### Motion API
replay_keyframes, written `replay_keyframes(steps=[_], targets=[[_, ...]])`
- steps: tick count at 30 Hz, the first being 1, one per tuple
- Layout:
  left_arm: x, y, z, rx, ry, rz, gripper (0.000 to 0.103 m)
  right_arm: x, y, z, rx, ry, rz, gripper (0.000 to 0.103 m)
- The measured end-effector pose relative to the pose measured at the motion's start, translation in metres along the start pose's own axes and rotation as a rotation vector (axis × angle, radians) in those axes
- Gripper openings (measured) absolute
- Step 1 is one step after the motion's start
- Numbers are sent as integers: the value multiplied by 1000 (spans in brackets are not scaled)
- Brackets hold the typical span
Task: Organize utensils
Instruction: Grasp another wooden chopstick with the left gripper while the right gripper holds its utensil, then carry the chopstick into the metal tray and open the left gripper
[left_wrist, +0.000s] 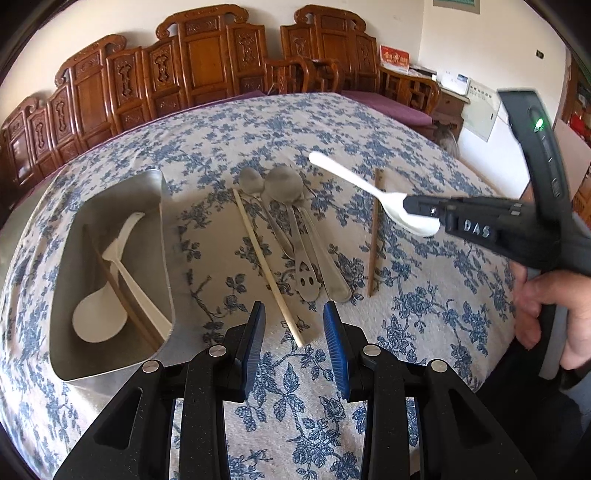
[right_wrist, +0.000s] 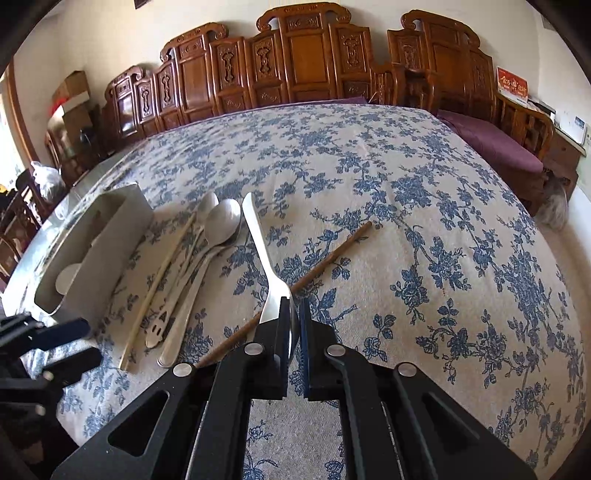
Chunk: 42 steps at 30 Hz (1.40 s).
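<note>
My right gripper (right_wrist: 295, 314) is shut on the bowl of a white plastic spoon (right_wrist: 255, 229), held above the floral cloth; the left wrist view shows that gripper (left_wrist: 424, 212) with the spoon's (left_wrist: 354, 181) handle pointing up and left. My left gripper (left_wrist: 295, 328) hovers open, nothing gripped, over the near end of a pale chopstick (left_wrist: 266, 266). Beside it lie two metal spoons (left_wrist: 284, 184) and a brown chopstick (left_wrist: 373, 236). A metal tray (left_wrist: 162, 206) at the left holds a white rice paddle (left_wrist: 98, 317), a white spoon and a dark chopstick.
A blue-flowered cloth (right_wrist: 406, 221) covers the table. Carved wooden benches (right_wrist: 303, 55) with a purple cushion (right_wrist: 495, 144) stand behind it. A person's hand (left_wrist: 554, 306) holds the right gripper's handle. Boxes (right_wrist: 70, 99) are stacked at the far left.
</note>
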<state>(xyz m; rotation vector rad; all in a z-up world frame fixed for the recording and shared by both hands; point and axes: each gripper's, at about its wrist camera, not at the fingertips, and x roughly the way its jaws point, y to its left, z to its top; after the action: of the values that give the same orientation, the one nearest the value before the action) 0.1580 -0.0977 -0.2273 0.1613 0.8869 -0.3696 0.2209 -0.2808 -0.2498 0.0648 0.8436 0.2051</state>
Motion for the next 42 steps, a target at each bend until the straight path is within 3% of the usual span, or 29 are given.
replay_keyframes(steps=[6,15,18,42], targets=[[16,-3,-6,8,53,26,30,-4,3,1,-6,-14,18,6],[27,4,-10,-24,84,45,7,-6,8,2,-14,-21,31,6],[25,6,-12,-25,86,70,5,-6,9,1,-17,-20,32,6],[-63,47,1,-109,-42,118,4,-14,29,3,-41,-45,94,6]])
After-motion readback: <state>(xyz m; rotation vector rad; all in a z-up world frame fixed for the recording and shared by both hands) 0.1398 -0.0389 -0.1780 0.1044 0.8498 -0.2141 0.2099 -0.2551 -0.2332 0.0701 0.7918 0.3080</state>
